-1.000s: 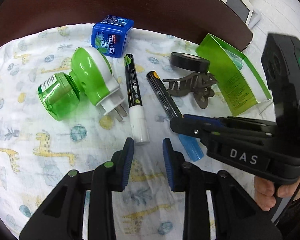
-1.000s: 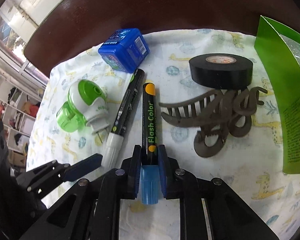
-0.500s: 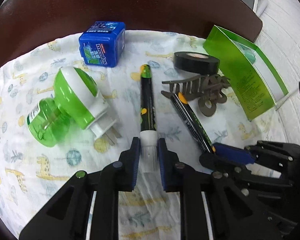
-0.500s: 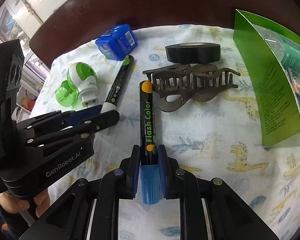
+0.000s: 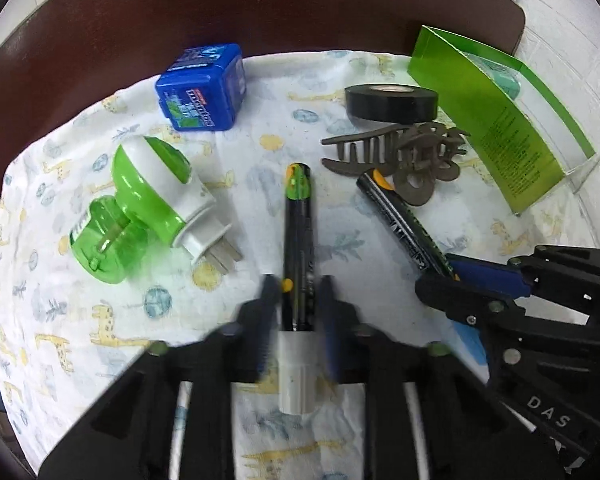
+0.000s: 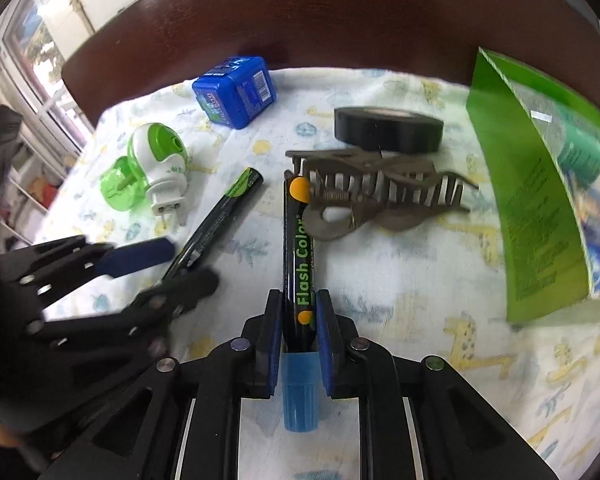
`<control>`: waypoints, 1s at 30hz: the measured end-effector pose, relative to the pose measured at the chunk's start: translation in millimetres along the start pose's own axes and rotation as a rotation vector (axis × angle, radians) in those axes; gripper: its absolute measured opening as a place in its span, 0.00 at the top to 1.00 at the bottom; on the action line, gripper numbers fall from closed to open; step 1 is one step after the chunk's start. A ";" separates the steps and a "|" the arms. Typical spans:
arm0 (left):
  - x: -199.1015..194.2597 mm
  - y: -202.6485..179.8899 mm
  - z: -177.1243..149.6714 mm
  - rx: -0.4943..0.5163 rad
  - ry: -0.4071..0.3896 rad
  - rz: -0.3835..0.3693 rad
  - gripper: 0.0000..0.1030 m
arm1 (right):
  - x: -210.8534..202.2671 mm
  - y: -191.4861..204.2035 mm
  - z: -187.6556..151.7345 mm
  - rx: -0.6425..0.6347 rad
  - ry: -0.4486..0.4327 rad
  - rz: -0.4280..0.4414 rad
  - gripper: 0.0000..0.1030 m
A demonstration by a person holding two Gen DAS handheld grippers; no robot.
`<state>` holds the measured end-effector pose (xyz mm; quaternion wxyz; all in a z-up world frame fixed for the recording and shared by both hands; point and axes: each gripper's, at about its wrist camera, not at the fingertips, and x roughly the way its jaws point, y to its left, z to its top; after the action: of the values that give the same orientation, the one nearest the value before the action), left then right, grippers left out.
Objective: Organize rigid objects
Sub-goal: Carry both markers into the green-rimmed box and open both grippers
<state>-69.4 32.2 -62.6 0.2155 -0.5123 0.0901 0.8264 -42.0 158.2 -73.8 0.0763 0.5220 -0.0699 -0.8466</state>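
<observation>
A: Right, edges first. Printed cloth (image 5: 60, 320) covers most of the dark tabletop (image 5: 260, 8); bare wood only along the far edge. Open room is the near-right cloth in the right wrist view; the middle is crowded.

B: Grippers?

A: Left hand-held gripper (image 5: 296, 300) is clamped on the white-capped marker (image 5: 298, 240), white cap toward the camera; its jaws have just been closing, marker between them. Right hand-held gripper (image 6: 298, 312) is clamped on the blue-capped marker (image 6: 296, 248), whose far tip touches the brown hair claw (image 6: 380, 196).

B: Writing?

A: "Flash Color" on the blue-capped marker. "DAS" on the right gripper's body in the left view. The blue box (image 5: 202, 88) shows a logo, probably Mentos, too blurred to be sure. Print on the green package (image 5: 500, 120) is unreadable.

B: View differences?

A: Only the right view shows a window and shelves at left, plus the barcode on the blue box. Black tape roll (image 6: 388, 128) sits just behind the claw; green plug-in vaporizer (image 5: 148, 208) lies on its side at left.
</observation>
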 end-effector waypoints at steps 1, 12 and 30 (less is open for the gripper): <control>-1.7 1.2 -0.7 -0.017 0.005 -0.043 0.87 | -5.2 -4.5 -2.5 0.012 0.005 0.042 0.83; -68.2 -63.6 39.5 0.056 -0.148 -0.197 0.87 | -117.0 -76.8 0.8 0.168 -0.271 0.110 0.83; -35.4 -216.0 144.8 0.125 -0.103 -0.269 0.87 | -159.9 -233.6 15.4 0.405 -0.400 -0.144 0.83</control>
<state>-75.9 268.9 50.7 0.3599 -0.4622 0.0609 0.8081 2.0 419.7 26.4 -0.1048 0.3530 -0.2139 -0.9048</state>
